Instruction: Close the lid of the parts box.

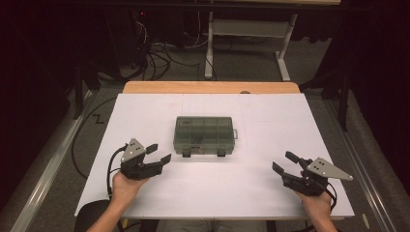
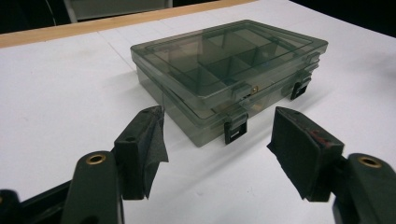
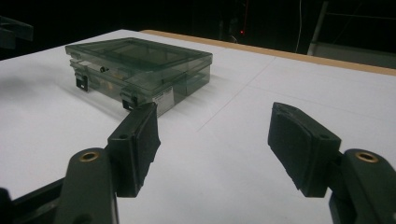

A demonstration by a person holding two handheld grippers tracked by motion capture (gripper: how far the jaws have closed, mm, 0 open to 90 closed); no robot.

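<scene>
A smoky-green clear plastic compartment box (image 1: 203, 136) lies shut in the middle of the white table, its two black latches facing the person. In the left gripper view the box (image 2: 224, 74) sits just beyond the jaws, dividers visible through the lid. My left gripper (image 1: 159, 153) (image 2: 217, 140) is open and empty, a little left of the box's front corner. My right gripper (image 1: 285, 162) (image 3: 215, 140) is open and empty, well to the right of the box (image 3: 140, 67).
The white table top (image 1: 217, 188) has a wooden strip (image 1: 211, 87) along its far edge. Behind it stand a white desk frame (image 1: 251, 34) and tangled cables (image 1: 154, 58) on the floor. A handle (image 1: 236, 134) sticks out of the box's right side.
</scene>
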